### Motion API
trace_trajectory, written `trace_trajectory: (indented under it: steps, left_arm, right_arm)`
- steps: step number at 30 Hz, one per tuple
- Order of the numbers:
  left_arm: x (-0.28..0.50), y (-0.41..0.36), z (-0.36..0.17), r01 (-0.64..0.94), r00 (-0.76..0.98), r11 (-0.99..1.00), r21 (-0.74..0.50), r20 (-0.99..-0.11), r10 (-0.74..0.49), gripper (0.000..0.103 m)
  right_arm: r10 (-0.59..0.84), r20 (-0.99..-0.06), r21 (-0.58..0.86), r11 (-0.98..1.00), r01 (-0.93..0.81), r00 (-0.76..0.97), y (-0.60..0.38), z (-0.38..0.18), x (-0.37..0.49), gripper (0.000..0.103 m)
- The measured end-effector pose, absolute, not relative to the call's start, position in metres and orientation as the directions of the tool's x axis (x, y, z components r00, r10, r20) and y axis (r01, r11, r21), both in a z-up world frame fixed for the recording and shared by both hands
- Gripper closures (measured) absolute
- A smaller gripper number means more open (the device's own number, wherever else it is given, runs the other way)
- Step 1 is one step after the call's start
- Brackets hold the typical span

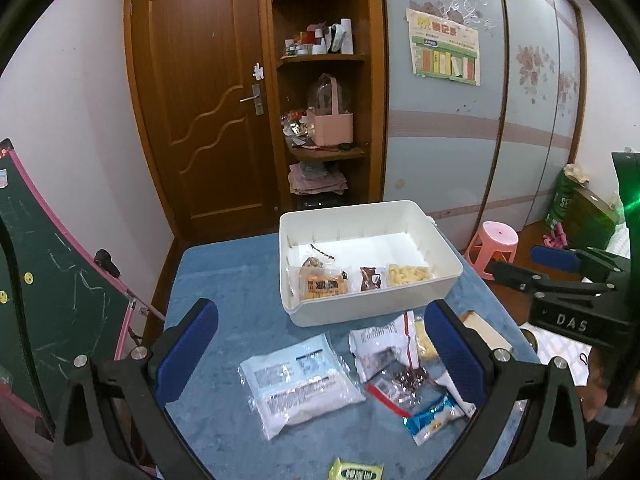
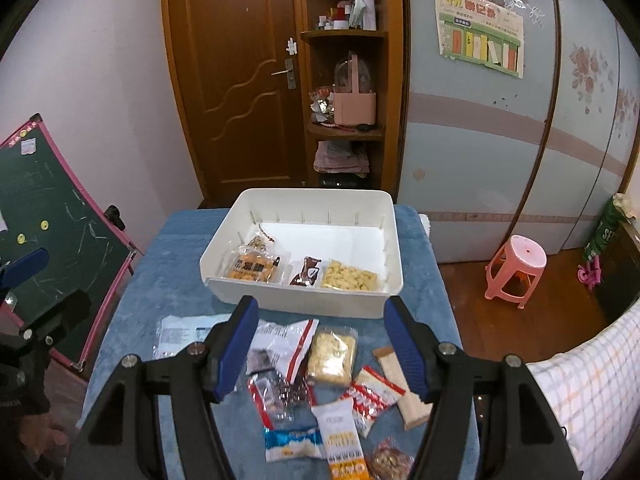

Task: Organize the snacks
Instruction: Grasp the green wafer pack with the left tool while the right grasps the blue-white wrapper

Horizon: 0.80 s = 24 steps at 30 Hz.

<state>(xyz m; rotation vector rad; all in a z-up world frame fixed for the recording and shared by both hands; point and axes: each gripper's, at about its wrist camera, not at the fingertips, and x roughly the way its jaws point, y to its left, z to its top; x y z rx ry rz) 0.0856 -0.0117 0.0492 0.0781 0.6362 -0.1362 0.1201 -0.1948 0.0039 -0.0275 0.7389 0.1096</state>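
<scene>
Presently catalogued, one low table under a blue cloth (image 2: 176, 264).

Item 1: white bin (image 2: 304, 204), at twelve o'clock on the cloth. Its near row holds an orange biscuit pack (image 2: 250, 268), a brown sachet (image 2: 306, 274) and a yellow puff pack (image 2: 352, 278); the rear floor is bare.

Item 2: loose snacks, six o'clock of the bin. A large white pouch (image 1: 300, 380) lies flat at the left; a heap at the right includes a red-striped white bag (image 2: 286, 340), a pale cracker pack (image 2: 332, 354), a clear red-edged bag (image 2: 276, 396), a blue-and-white pack (image 2: 294, 442) and a tan bar (image 2: 402, 386).

Handling, by judgement: all light, soft, crinkly film, slippery and easily crushed. Pinch at a sealed end seam or a free corner, not across the filling. The overlapping heap would best be worked from the top piece down.

Item 3: left gripper (image 1: 320, 344), jaws wide apart, empty, above the pouch. Right gripper (image 2: 320, 344), jaws parted, empty, above the heap.

Obstructions: the bin's near wall must be cleared; each gripper sits at the other's flank. A chalkboard (image 2: 52, 216) stands at nine o'clock, a pink stool (image 2: 516, 268) at three.
</scene>
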Motion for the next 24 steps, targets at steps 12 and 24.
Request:
trace_trajectory:
  steps: [12, 24]
  left_arm:
    - [0.039, -0.006, 0.01, 0.223, 0.731, 0.973, 0.068, -0.672, -0.12, 0.0]
    - [0.036, -0.023, -0.12, 0.379, 0.491, 0.923, 0.063, -0.86, -0.143, 0.0]
  right_arm:
    - [0.116, -0.715, 0.05, 0.992, -0.115, 0.69, -0.217, -0.026, 0.067, 0.037]
    - [0.186, -0.813, 0.04, 0.963, -0.265, 0.553, -0.198, -0.118, 0.047, 0.037]
